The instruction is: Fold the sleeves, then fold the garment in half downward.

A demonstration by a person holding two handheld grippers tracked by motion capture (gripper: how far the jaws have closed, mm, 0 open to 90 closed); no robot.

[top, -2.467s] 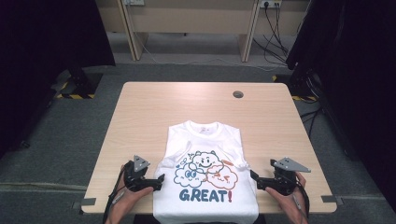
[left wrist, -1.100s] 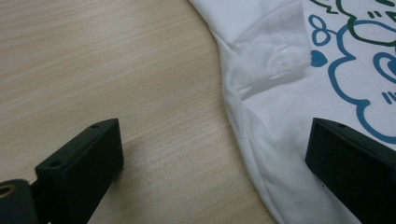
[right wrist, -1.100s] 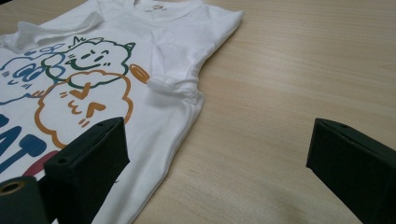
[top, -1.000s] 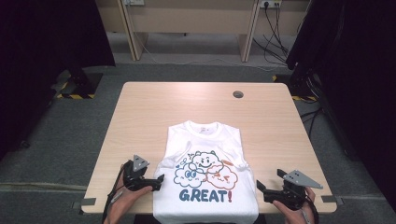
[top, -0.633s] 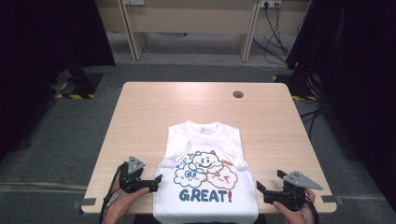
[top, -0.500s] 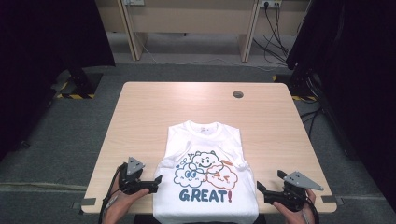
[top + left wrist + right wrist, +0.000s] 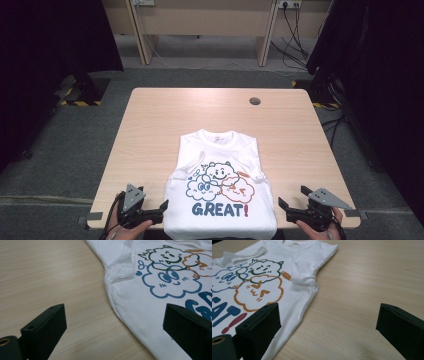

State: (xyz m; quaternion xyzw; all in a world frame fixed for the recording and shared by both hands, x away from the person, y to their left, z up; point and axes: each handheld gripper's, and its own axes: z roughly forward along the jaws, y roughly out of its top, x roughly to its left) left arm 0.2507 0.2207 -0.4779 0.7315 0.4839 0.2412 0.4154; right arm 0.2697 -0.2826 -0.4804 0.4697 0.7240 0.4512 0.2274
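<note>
The white T-shirt (image 7: 220,187) lies flat on the near half of the wooden table (image 7: 150,125), neck toward the far side, sleeves folded in over the chest. Its print of three cloud faces sits above the word "GREAT!". The hem runs over the near table edge and is cut off at the bottom of the high view, so you cannot see how far it hangs.

Your left gripper (image 7: 161,210) sits at the near left corner, jaws apart, nothing between them. In the left gripper view (image 7: 115,322) one jaw stands over bare wood, the other over the shirt's side edge; whether that jaw touches the cloth cannot be told.

Your right gripper (image 7: 284,209) sits at the near right corner, just beside the shirt's right edge, jaws likewise spread and empty. In the right gripper view (image 7: 328,322) one jaw overlaps the cloth, the other is over wood.

Both hands are partly cut off by the frame.

A small dark round hole (image 7: 255,101) marks the far right of the table.
</note>
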